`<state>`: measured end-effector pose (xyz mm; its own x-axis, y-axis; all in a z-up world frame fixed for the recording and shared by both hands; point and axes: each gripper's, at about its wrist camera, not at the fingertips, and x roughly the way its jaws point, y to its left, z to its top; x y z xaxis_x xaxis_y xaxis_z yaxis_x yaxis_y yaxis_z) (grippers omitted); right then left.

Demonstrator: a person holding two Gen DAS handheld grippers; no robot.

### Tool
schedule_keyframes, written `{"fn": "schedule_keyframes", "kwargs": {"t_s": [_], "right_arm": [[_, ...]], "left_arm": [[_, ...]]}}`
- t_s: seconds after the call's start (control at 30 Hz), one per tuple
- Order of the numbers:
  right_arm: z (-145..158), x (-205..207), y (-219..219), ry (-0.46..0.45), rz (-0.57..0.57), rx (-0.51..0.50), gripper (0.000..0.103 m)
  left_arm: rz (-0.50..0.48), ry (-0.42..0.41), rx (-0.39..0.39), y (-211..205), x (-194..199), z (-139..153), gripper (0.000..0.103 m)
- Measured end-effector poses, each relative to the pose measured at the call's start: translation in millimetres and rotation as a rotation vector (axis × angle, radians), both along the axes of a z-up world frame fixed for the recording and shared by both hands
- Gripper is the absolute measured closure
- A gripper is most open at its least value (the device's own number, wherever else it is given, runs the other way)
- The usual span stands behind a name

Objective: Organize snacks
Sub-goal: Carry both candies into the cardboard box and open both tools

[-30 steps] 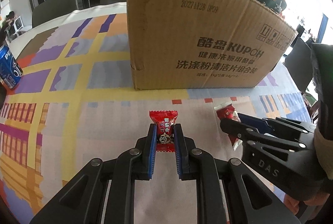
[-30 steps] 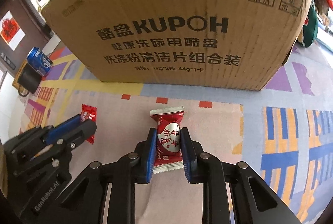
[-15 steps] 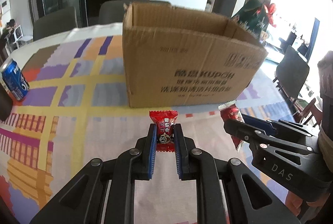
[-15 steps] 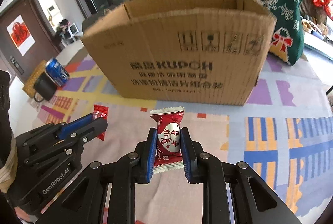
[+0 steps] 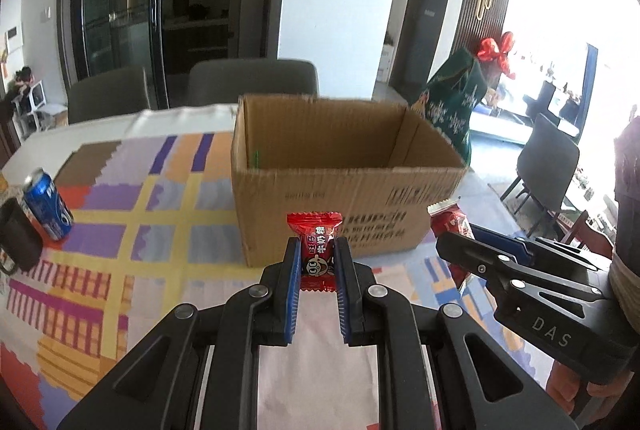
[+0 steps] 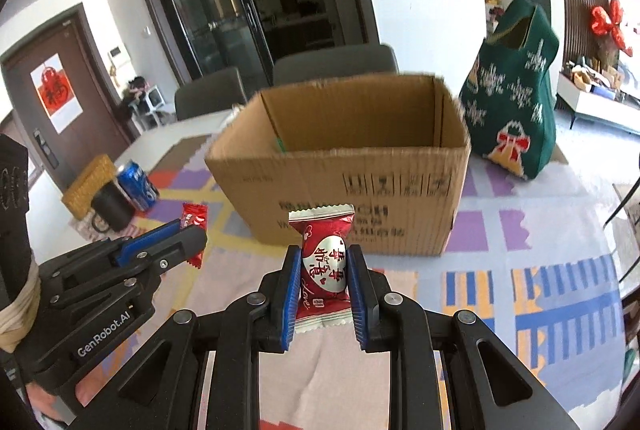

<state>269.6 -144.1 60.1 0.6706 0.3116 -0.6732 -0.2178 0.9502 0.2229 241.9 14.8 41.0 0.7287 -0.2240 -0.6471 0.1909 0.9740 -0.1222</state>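
Grippers raised since a second ago: box [image 5: 344, 186] mouth now visible ahead (interior looks empty). Left gripper [image 5: 317, 262] clamps red candy [image 5: 316, 250]; right gripper [image 6: 323, 272] clamps heart candy [image 6: 325, 262]. Drop-in next, likely.

- Bright daylight from windows [image 5: 600, 42] on my right, blown out.
- Cardboard box [image 5: 340, 190] print motion-smeared in both views.
- Heavy fisheye bend, dark corners.

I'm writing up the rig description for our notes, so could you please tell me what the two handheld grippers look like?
Both are matte black, angular linkage frames with silver pivot bolts and ribbed blue finger pads. The left gripper carries white "GenRobot.AI" lettering on its side; the right gripper is marked "DAS". Beige tape or cord wraps each body near the handle. No cables show.
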Motion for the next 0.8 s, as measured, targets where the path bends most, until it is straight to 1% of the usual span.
{"fn": "schedule_keyframes", "kwargs": {"t_s": [0.2, 0.37, 0.6, 0.67, 0.8], "right_arm": [[22.2, -1.7, 1.4, -0.059, -0.001, 0.008, 0.079], [34.6, 1.9, 0.7, -0.092, -0.003, 0.001, 0.079], [51.7, 21.0, -2.3, -0.125, 0.002, -0.009, 0.079], [54.0, 27.1, -3.0, -0.127, 0.012, 0.003, 0.079], [56.7, 46.3, -3.4, -0.118, 0.018, -0.008, 0.079]], "left_arm": [[-0.006, -0.043, 0.009, -3.4, 4.2, 18.8, 0.086], [-0.009, -0.059, 0.020, -5.5, 15.3, 27.8, 0.086], [-0.022, -0.056, 0.029, -10.2, 41.2, 38.4, 0.086], [-0.030, -0.044, 0.024, -11.7, 49.8, 40.3, 0.086], [-0.035, -0.020, 0.019, -13.6, 70.6, 42.0, 0.086]]}}
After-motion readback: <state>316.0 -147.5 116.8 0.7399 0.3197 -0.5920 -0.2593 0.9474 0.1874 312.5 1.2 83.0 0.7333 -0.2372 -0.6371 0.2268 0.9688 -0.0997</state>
